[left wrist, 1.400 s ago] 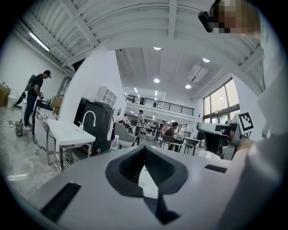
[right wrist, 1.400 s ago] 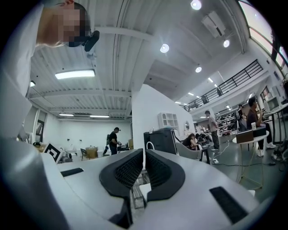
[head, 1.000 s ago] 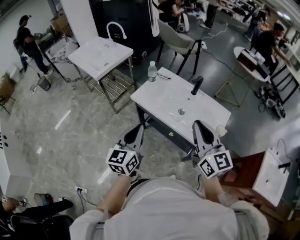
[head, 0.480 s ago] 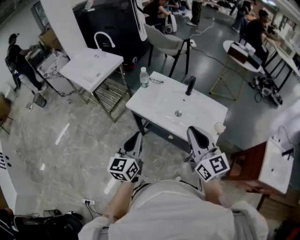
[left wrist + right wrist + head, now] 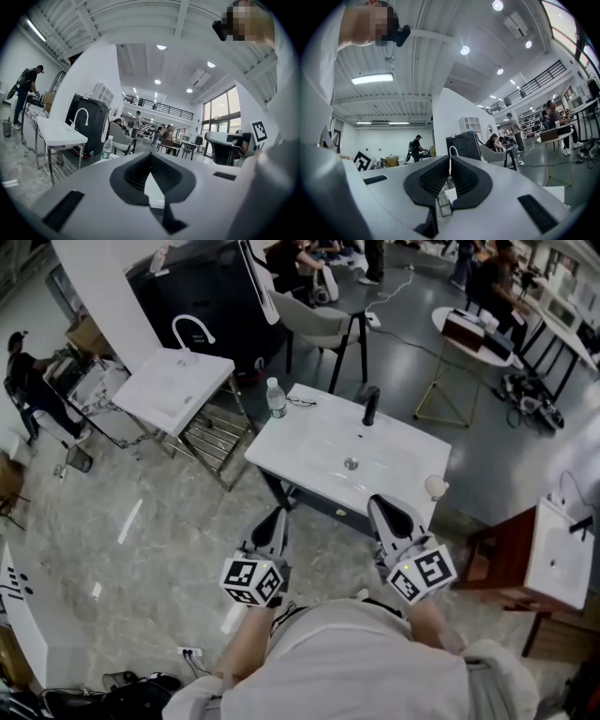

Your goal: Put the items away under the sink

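White glazed basin worktop (image 5: 314,448), with a black tap (image 5: 370,405) at its back edge, stands just ahead of the person on a dark frame. Two loose things lie on it: a clear plastic water bottle with a white cap (image 5: 275,397), upright at the back left corner, and a small round cream-coloured object (image 5: 435,486) near the front right corner; what that one is I cannot make out.

The left gripper (image 5: 273,521) and the right gripper (image 5: 384,510) hang close to the person's body, short of the front edge and well apart from both things. Each gripper's own view shows the jaws pressed together at the tips with nothing between them.

As for progress, both visible things sit on top, not below, so by my reading they are left to be stowed. The dark space under the basin (image 5: 305,491) is mostly hidden from above, so whether anything already lies in there cannot be told.
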Motion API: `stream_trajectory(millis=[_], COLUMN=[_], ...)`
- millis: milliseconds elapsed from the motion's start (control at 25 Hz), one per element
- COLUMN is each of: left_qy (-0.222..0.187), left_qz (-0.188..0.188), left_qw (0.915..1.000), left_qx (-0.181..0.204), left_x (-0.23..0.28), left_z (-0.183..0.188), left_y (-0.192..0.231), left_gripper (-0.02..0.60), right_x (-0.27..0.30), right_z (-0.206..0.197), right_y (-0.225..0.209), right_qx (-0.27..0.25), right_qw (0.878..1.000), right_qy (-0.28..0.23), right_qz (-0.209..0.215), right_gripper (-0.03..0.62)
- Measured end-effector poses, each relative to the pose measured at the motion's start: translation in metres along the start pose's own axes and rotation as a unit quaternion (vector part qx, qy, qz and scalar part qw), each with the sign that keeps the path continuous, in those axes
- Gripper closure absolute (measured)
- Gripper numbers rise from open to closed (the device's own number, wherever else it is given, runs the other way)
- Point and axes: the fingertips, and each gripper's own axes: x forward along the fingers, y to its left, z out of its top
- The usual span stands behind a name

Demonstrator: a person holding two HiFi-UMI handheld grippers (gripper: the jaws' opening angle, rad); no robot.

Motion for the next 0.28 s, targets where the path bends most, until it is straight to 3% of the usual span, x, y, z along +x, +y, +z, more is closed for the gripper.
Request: stream_trajectory(millis=[280], left_qy=[0.003], left_qz=[-0.002], left_qw=[1.0], left_qx=[-0.006], left_x=[0.0042], left_z=[-0.0096], left_y=[-0.0035], left_gripper=[0.578], right_x=[-0.0027], right_z=[-0.0033], right_y=[-0.0034], right_qx=[-0.006], right_qw=[1.0], right_qy=[0.002], right_qz=[0.001], right_gripper=[0.554])
